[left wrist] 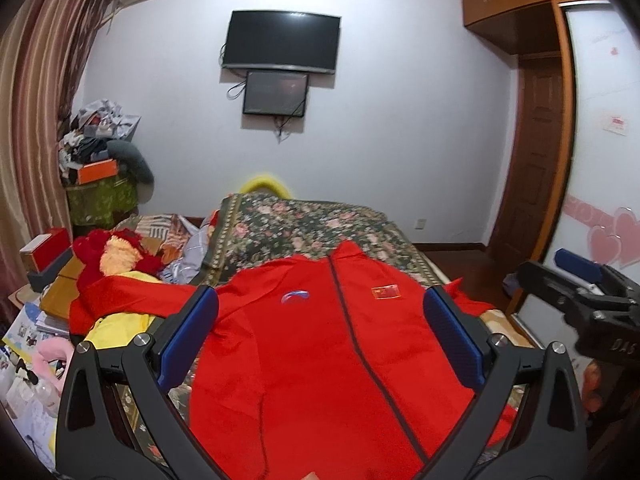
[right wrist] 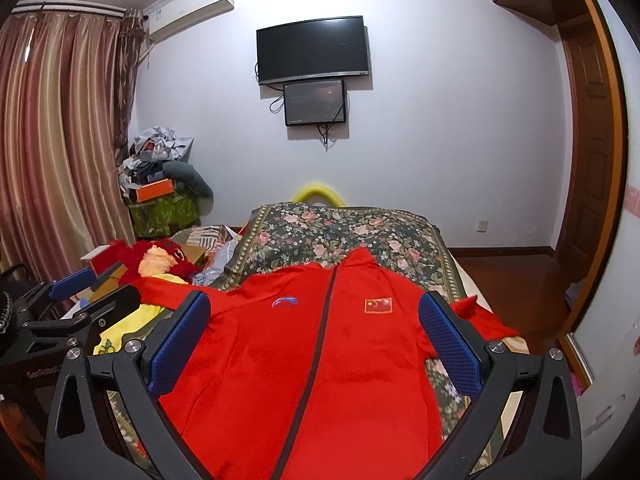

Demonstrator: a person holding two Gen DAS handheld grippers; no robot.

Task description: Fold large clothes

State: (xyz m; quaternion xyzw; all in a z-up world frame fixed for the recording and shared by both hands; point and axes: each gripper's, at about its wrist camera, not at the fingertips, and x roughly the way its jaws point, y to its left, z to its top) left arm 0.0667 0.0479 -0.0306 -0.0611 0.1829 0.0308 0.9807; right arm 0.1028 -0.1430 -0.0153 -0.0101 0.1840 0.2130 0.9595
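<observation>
A red zip-up jacket (left wrist: 312, 344) lies spread flat, front up, on the floral bedspread (left wrist: 304, 224), collar toward the far wall. Its dark zipper runs down the middle, with a logo on one chest side and a flag patch on the other. My left gripper (left wrist: 320, 320) hovers above the jacket's lower half, open, nothing between its blue pads. In the right wrist view the same jacket (right wrist: 320, 360) fills the foreground, and my right gripper (right wrist: 314, 320) hangs open over it. The right gripper (left wrist: 584, 292) also shows at the right edge of the left wrist view.
Left of the bed sits a heap of clothes, a red plush toy (left wrist: 116, 256), boxes and a yellow garment (left wrist: 116, 328). A TV (left wrist: 280, 40) hangs on the far wall. A wooden door (left wrist: 532, 152) and wardrobe stand at the right, with wooden floor (right wrist: 508, 280) beside the bed.
</observation>
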